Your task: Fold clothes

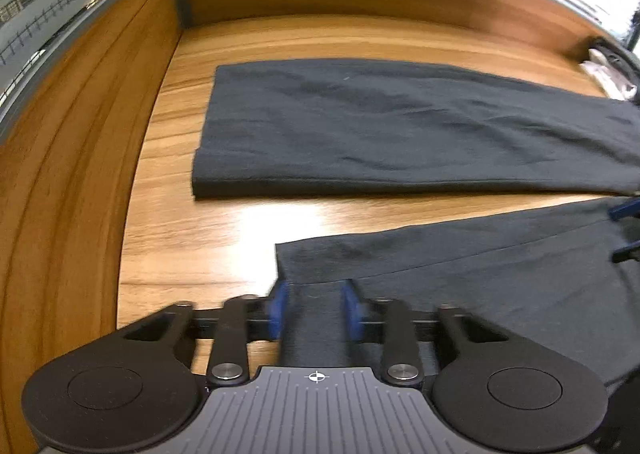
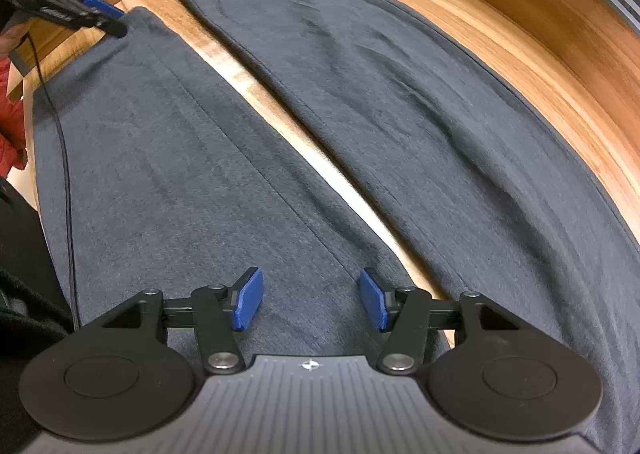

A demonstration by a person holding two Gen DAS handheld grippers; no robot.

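The dark trousers (image 2: pixel 320 102) lie flat on the wooden bench (image 1: pixel 192 238), legs spread apart. The left gripper (image 1: pixel 314 310) has pinched the near leg's hem by the bench's front edge, while the right gripper (image 2: pixel 311 300) hangs apart over the same leg. Next, I'd guess, the right must clamp on before that leg is carried over the far one.

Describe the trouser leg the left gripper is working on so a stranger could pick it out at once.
Start from the wooden table, where dark grey trousers lie flat with two legs side by side and a strip of bare wood between them. The wanted near leg lies closer to the person. Unlike the far leg, its hem corner sits between the blue jaws of the left gripper.
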